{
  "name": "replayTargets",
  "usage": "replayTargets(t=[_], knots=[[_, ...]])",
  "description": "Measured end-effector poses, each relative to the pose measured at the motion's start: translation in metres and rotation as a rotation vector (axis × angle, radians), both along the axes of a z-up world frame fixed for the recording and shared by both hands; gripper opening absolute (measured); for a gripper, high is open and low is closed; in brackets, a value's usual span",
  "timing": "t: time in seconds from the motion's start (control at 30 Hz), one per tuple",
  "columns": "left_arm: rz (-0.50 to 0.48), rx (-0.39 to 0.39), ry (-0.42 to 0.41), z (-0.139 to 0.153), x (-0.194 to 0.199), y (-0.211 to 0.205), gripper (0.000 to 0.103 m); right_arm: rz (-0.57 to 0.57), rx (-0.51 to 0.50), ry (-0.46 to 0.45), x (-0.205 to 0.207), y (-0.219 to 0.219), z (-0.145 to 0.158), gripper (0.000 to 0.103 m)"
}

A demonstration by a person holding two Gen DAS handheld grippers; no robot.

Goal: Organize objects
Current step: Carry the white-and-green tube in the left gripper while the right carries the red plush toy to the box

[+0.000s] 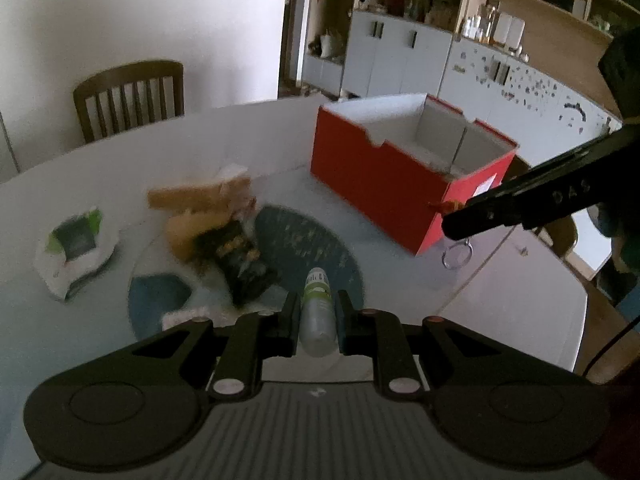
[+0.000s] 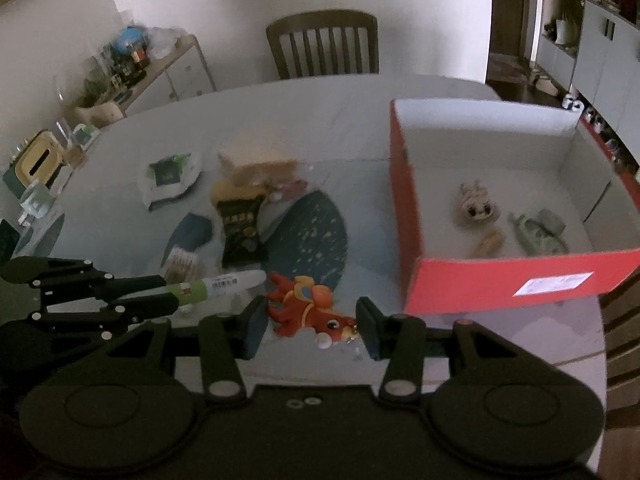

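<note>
My left gripper (image 1: 316, 300) is shut on a green-and-white tube (image 1: 317, 312), which also shows in the right wrist view (image 2: 224, 282), held above the table. My right gripper (image 2: 312, 320) has its jaws around a red dragon keychain toy (image 2: 310, 306), close to touching it; its key ring (image 1: 457, 255) hangs below the finger in the left wrist view. The open red box (image 2: 412, 216) stands to the right and holds a small doll (image 2: 476, 208), a green toy (image 2: 540, 230) and a tan piece (image 2: 489, 242). In the left wrist view the red box (image 1: 380, 188) is ahead right.
Snack packets (image 2: 240, 228), tan boxes (image 2: 256, 164), a white pouch (image 2: 170, 178) and a cotton swab pack (image 2: 182, 266) lie on the white table (image 2: 320, 120) around a blue mat (image 2: 312, 232). A wooden chair (image 2: 324, 44) stands behind. A cluttered sideboard (image 2: 120, 76) is at left.
</note>
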State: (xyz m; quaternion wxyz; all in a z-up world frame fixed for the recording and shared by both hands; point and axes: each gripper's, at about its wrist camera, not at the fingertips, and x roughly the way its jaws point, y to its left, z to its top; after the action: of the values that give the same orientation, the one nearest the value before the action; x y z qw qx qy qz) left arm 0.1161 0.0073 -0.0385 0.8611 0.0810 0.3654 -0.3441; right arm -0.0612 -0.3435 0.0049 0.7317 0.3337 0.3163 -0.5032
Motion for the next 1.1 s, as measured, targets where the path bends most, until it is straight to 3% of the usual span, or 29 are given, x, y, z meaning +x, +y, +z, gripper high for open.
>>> replayTargets(t=[0.63, 1.1], knots=[[-0.052, -0.105, -0.142, 0.068, 0.007, -0.111, 0.016, -0.038, -0.117, 0.05, -0.103, -0.042, 0.022, 0.047], [-0.122, -0.03, -0.189, 0.056, 0.051, -0.218, 0.016, -0.052, -0.102, 0.155, -0.157, -0.079, -0.004, 0.047]])
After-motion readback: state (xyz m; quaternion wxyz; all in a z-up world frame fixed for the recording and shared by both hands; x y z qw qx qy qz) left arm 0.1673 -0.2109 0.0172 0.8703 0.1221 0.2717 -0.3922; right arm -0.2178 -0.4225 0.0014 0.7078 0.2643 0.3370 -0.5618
